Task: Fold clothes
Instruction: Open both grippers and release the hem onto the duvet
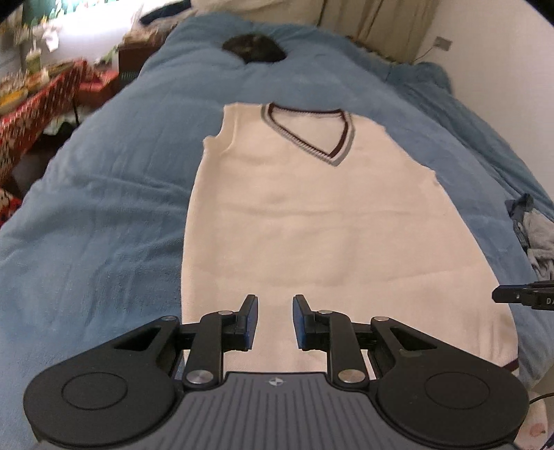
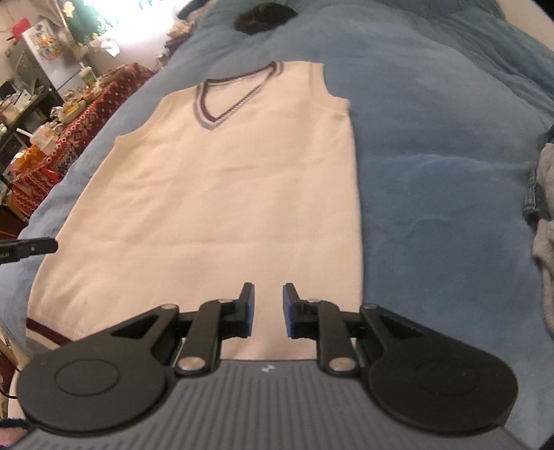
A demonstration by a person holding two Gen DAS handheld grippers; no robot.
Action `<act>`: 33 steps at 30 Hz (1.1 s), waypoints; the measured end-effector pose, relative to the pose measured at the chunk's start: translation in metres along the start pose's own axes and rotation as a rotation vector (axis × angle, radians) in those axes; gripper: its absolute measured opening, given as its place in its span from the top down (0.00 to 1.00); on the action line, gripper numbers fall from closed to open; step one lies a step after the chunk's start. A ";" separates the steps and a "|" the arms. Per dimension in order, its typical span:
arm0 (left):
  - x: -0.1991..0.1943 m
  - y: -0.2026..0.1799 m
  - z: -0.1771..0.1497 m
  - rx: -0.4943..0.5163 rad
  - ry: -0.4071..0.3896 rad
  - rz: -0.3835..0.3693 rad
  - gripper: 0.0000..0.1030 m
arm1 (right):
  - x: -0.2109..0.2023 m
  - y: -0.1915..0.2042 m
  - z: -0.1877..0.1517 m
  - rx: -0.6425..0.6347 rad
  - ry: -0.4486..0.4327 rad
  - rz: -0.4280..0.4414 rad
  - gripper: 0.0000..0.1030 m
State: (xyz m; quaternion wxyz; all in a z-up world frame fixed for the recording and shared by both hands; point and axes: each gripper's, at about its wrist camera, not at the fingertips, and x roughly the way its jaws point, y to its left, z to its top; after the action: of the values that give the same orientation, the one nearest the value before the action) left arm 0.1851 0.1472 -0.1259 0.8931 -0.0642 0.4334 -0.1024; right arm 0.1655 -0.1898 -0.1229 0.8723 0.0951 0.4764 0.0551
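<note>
Lengthwise, cream vest (image 1: 311, 221) flat, neckline away; both grippers' fingers (image 1: 250, 322) slightly spread, empty.

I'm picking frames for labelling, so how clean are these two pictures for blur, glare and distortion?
Left wrist view: vest slightly soft, window blown out, bed edges bowed by fisheye. Right wrist view: window glare again, vest soft, gripper sharp.

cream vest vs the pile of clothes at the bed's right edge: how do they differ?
The cream vest lies spread flat, V-neck away from the cameras; the pile of clothes is crumpled in a heap. The vest is in full view mid-bed with both claws over its hem end; the pile is cut off by the frame edge. The vest is cream with dark trim; the pile looks grey and denim blue. Both rest on the blue blanket.
</note>
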 end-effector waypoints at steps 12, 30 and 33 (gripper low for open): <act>-0.053 -0.050 -0.057 0.044 -0.102 -0.112 0.76 | -0.061 0.048 -0.077 -0.044 -0.160 0.001 0.61; -0.074 -0.099 -0.097 0.097 -0.106 -0.024 0.61 | -0.112 0.071 -0.129 -0.039 -0.229 -0.005 0.12; -0.073 -0.098 -0.101 0.086 -0.102 -0.010 0.60 | -0.110 0.067 -0.132 -0.023 -0.224 -0.004 0.06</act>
State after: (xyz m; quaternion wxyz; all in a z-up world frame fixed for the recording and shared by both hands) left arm 0.0490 0.0668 -0.1127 0.9154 -0.0333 0.3822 -0.1219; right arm -0.0055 -0.1296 -0.0878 0.9213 0.0896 0.3753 0.0480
